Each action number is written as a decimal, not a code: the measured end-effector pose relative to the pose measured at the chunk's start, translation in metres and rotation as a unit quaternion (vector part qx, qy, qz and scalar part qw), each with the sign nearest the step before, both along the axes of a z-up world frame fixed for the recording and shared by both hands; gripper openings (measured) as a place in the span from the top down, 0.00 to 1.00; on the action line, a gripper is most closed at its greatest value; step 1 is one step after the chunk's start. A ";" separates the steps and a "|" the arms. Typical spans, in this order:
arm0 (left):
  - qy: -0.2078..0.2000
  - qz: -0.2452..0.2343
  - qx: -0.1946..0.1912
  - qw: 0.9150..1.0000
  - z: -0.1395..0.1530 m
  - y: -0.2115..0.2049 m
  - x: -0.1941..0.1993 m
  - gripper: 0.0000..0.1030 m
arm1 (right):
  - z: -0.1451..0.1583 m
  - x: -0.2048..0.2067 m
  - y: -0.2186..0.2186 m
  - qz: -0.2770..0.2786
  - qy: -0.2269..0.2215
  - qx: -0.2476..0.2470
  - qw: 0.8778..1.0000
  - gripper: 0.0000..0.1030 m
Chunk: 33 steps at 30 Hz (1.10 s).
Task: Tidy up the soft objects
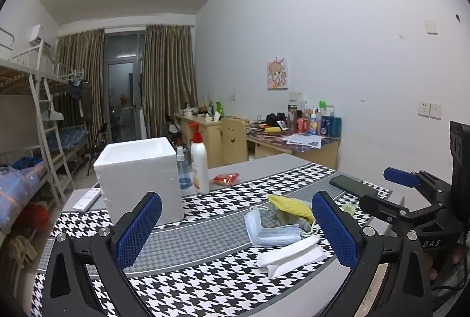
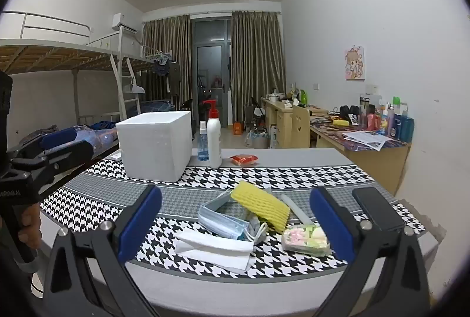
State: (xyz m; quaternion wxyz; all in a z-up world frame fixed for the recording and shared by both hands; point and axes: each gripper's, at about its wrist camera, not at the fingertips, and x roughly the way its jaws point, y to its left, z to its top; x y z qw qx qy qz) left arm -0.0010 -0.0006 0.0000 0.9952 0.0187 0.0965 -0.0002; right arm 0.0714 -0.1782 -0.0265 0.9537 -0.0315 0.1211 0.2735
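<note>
Both the left tool (image 1: 236, 229) and right tool (image 2: 235, 224) hang spread wide and empty over the table's (image 2: 293, 158) near edge. The masks (image 2: 223, 221), yellow sponge (image 2: 261, 204) and tissue (image 2: 214, 248) lie heaped mid-table; the foam box (image 2: 154, 145), presumably their bin, stands toward the far left corner.

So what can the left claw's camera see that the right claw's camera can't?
Only the left view shows the white remote lying beside the foam box, and the right claw coming in from the side.

Only the right view clearly shows the bag of pastel sweets and the left claw with the hand holding it.

Both show the foam box, blue masks, yellow sponge, white tissue, black phone and the two bottles.
</note>
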 end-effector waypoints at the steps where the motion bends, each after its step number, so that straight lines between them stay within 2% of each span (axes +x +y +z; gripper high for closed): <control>1: 0.003 -0.001 0.000 1.000 0.000 0.000 0.000 0.01 | 0.000 0.000 0.000 -0.001 0.000 0.006 1.000 0.01; 8: 0.001 0.006 -0.007 1.000 0.004 -0.001 -0.010 0.01 | -0.001 0.001 -0.001 0.001 -0.002 0.007 1.000 0.01; 16: 0.018 -0.001 -0.022 1.000 0.001 0.008 0.003 0.01 | 0.000 0.001 0.002 0.002 -0.007 0.004 1.000 0.01; 33: 0.021 0.005 -0.016 1.000 -0.001 0.005 0.004 0.01 | 0.002 0.002 0.001 0.005 -0.006 0.005 1.000 0.01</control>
